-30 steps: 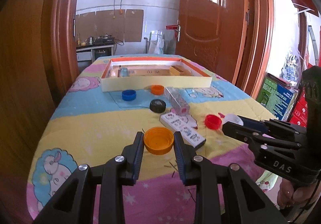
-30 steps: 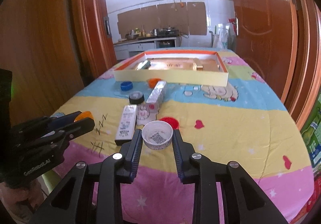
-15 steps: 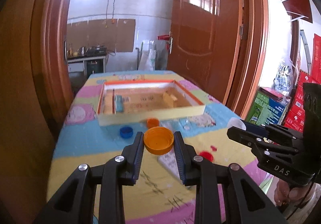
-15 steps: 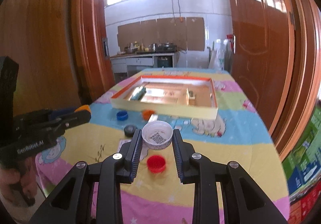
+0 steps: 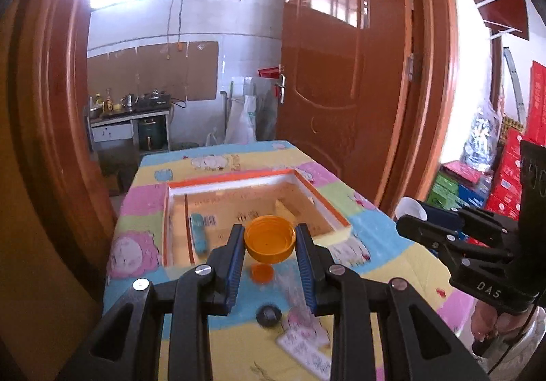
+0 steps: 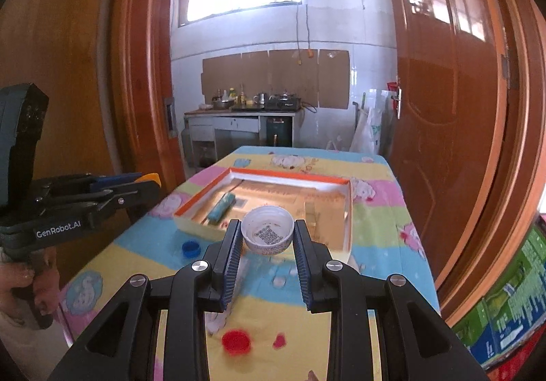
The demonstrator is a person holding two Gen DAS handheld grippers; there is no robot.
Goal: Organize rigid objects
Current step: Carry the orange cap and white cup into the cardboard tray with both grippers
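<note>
An orange cap (image 5: pixel 270 238) is clamped in the left tool (image 5: pixel 270 256), a white cap (image 6: pixel 267 235) in the right tool (image 6: pixel 267 256); both are held above the tray (image 5: pixel 332 214). Lowering and release appear required next.

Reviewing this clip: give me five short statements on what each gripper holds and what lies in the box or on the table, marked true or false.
1. The left gripper is shut on an orange cap. True.
2. The right gripper is empty. False: it is shut on a white cap with a printed code inside.
3. A teal oblong item lies in the shallow orange-rimmed box. True.
4. The red cap lies inside the box. False: it lies on the tablecloth, nearer than the box.
5. A blue cap lies on the tablecloth outside the box. True.
</note>
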